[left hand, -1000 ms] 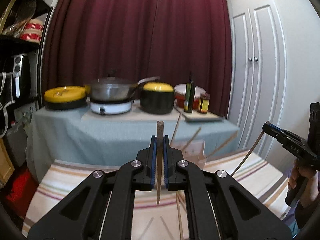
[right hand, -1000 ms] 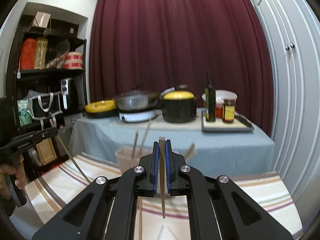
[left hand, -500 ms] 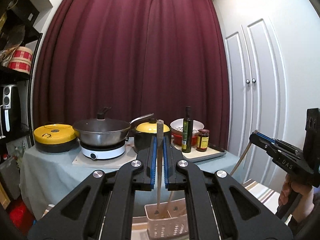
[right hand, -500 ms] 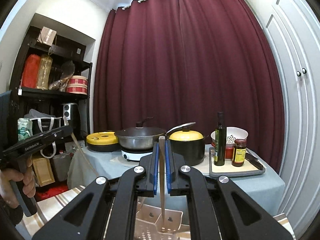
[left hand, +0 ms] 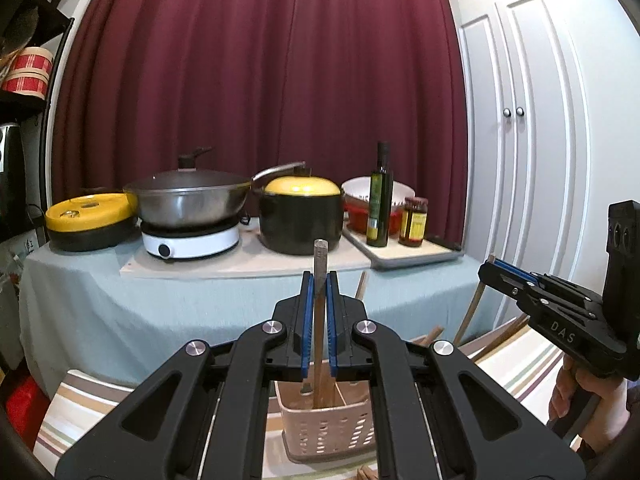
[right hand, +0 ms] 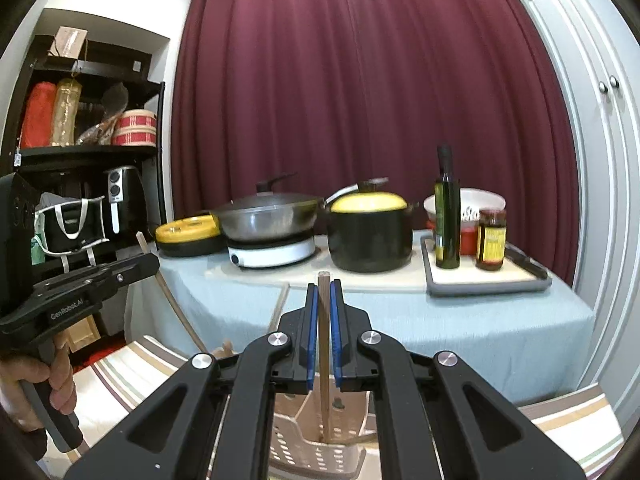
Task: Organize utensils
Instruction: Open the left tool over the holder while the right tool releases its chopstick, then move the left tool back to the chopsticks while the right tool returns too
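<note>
Left tongs (left hand: 319, 320) grip one chopstick (left hand: 320, 264) upright, tip inside the basket (left hand: 328, 428); right tongs (right hand: 324, 332) clamp a second chopstick (right hand: 323, 292) likewise. Sticks look light, stiff, slippery: grasp the upper shaft, squarely

The right tongs (right hand: 324, 332) clamped a thin upright wooden chopstick (right hand: 323, 360), its lower tip inside the perforated beige plastic basket (right hand: 312, 446); left of the basket, the left tongs (right hand: 150, 264) gripped another chopstick (right hand: 176, 316).
</note>
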Action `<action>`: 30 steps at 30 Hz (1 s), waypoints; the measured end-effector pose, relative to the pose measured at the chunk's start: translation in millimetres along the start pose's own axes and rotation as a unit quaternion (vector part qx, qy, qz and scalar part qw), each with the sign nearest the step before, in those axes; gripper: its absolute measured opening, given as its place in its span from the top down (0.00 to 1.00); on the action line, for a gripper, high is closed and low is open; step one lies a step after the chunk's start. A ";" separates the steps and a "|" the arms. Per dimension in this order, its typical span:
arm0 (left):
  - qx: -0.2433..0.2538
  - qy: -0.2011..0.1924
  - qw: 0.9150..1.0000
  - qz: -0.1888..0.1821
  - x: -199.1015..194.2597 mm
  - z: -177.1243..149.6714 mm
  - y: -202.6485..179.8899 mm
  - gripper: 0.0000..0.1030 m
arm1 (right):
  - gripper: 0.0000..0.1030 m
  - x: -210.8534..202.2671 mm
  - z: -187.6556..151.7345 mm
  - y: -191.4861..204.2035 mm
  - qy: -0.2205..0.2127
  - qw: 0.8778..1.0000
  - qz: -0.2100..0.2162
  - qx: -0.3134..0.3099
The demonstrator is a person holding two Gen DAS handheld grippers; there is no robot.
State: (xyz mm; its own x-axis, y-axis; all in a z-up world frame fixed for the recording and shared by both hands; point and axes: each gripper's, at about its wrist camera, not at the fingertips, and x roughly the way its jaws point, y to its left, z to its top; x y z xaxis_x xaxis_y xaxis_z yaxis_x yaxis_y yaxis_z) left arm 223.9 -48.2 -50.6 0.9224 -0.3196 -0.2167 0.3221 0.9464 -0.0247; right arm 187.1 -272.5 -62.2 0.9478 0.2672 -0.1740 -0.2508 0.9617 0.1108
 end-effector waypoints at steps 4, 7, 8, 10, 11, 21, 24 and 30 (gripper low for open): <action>0.003 0.012 1.000 -0.004 4.4 -6.6 -1.1 0.92 | 0.93 3.7 -6.8 -2.0 0.009 1.000 0.003 0.004; 0.008 0.012 1.000 -0.002 2.2 -8.7 -2.7 0.78 | 0.92 2.2 -7.6 -2.6 0.009 1.000 0.005 0.005; 0.008 0.010 1.000 -0.002 0.8 -8.5 -2.7 0.71 | 0.90 2.3 -7.1 -2.7 0.009 1.000 0.004 0.004; 0.004 0.008 1.000 -0.004 -3.5 -7.3 -2.0 0.66 | 0.75 -1.0 -5.2 -2.2 0.004 1.000 0.004 0.004; 0.004 0.006 1.000 -0.003 -5.3 -6.6 -1.5 0.62 | 0.71 -3.4 -4.2 -1.8 0.000 1.000 0.003 0.004; -0.004 0.006 1.000 0.010 -46.4 -15.7 -0.3 0.43 | 0.53 -53.7 -1.4 11.9 -0.031 0.999 -0.019 -0.014; -0.013 0.017 1.000 0.017 -59.8 -26.7 0.7 0.42 | 0.52 -65.8 -10.9 14.1 -0.020 0.999 -0.027 -0.017; -0.022 0.046 0.998 0.027 -82.9 -54.4 -2.0 0.42 | 0.52 -85.3 -41.6 17.3 0.022 0.999 -0.036 -0.013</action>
State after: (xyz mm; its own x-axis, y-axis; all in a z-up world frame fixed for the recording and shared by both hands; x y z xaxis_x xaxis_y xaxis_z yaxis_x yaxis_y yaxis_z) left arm 135.3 -21.0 -85.8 0.9146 -0.2636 -0.3068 0.2599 0.9642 -0.0536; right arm 93.7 -276.2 -86.2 0.9542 0.2001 -0.2225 -0.1890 0.9794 0.0704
